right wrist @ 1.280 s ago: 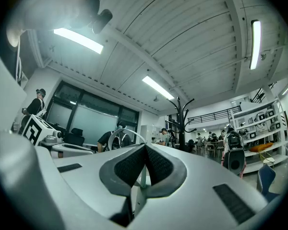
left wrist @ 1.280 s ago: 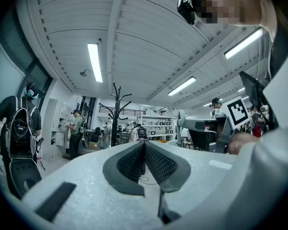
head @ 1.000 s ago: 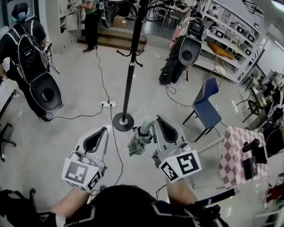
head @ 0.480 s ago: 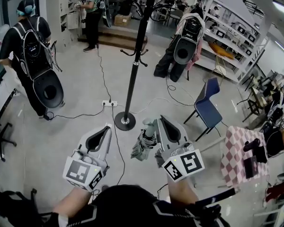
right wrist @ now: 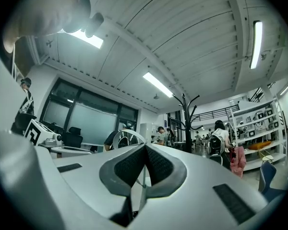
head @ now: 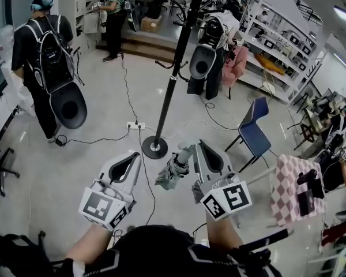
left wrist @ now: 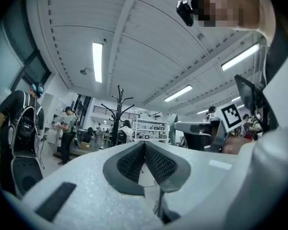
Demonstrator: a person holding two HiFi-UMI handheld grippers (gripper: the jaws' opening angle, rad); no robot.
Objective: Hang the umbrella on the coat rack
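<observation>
Fingers (left wrist: 129,163) together; umbrella (head: 172,172) above pale, cabled floor (head: 75,160)

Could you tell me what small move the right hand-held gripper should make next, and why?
Probably forward, toward the coat rack: the right hand-held gripper is shut, the folded umbrella hangs at its tip, and the rack stands ahead, apart from both.

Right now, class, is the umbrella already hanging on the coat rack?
No, the umbrella is at the right gripper, apart from the coat rack.
</observation>
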